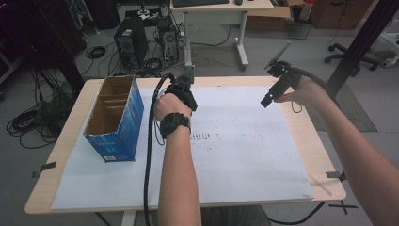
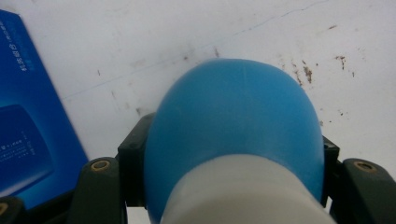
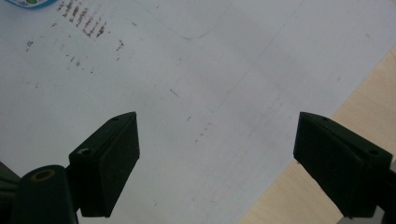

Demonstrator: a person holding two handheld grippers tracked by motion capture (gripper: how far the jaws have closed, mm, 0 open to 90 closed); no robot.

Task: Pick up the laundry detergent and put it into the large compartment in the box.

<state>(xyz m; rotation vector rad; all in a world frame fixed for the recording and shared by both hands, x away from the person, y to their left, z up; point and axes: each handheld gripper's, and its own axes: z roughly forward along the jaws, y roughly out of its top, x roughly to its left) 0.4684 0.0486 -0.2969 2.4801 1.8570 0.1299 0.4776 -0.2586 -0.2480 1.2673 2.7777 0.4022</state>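
In the left gripper view a rounded object (image 2: 233, 121), blue at its far end and white nearer the camera, sits between the black jaws of my left gripper (image 2: 233, 154), which is shut on its sides. From above, the left gripper (image 1: 181, 89) is at the far middle of the white sheet, its tips and the object hidden under the hand. My right gripper (image 1: 268, 100) hovers over the sheet's far right part. Its jaws stand wide open (image 3: 217, 140) with nothing between them. A blue carton (image 1: 115, 117) with an open, divided top stands at the left, close beside the left gripper (image 2: 28, 116).
A white sheet (image 1: 244, 155) with brown smudges (image 1: 202, 136) covers most of the wooden table (image 1: 310, 141). Black tape marks sit at the table's left edge (image 1: 44, 167) and right edge (image 1: 336, 175). Computer towers (image 1: 129, 40) and cables lie on the floor beyond.
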